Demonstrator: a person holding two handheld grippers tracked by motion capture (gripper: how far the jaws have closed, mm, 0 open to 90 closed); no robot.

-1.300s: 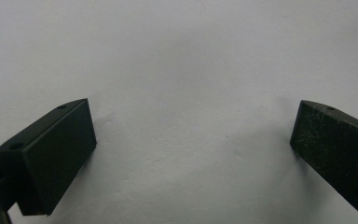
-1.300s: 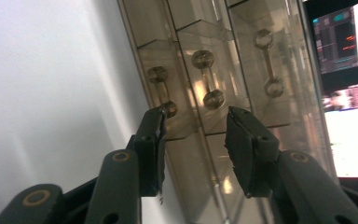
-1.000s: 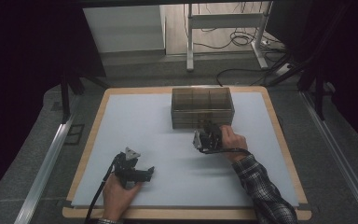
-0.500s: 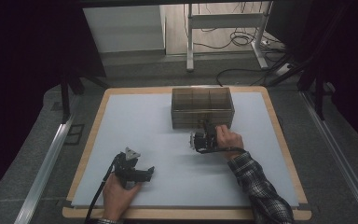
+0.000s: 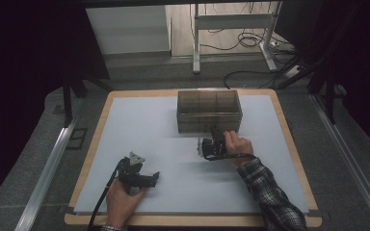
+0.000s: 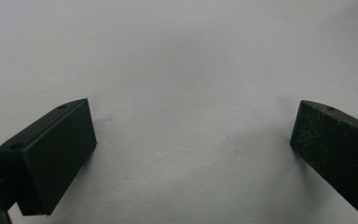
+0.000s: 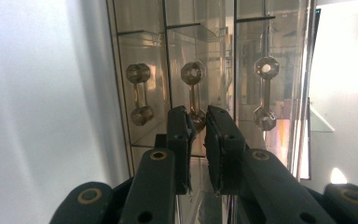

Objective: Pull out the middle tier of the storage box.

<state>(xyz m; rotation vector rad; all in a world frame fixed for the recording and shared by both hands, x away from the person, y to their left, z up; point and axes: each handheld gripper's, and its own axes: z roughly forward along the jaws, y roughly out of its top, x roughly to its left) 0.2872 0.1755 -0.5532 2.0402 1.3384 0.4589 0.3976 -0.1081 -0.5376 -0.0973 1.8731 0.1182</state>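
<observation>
A clear plastic drawer box [image 5: 209, 111] stands at the back middle of the white mat [image 5: 144, 130]. Its front faces me in the right gripper view, with three drawer fronts side by side. Each front carries a brass-coloured dumbbell handle: the left handle [image 7: 139, 94], the middle handle [image 7: 193, 77], the right handle [image 7: 265, 93]. My right gripper [image 7: 199, 114] [image 5: 216, 134] is at the box front. Its jaws have just been closing and now pinch the lower end of the middle handle. My left gripper [image 6: 193, 116] [image 5: 151, 179] rests open near the mat's front left, with bare mat between its jaws.
The mat lies on a wooden board [image 5: 95, 144] with a raised rim. Dark grey carpet [image 5: 43, 159] and metal rails [image 5: 53, 154] flank the board. Behind it are a desk frame [image 5: 231, 24] and floor cables [image 5: 250, 43].
</observation>
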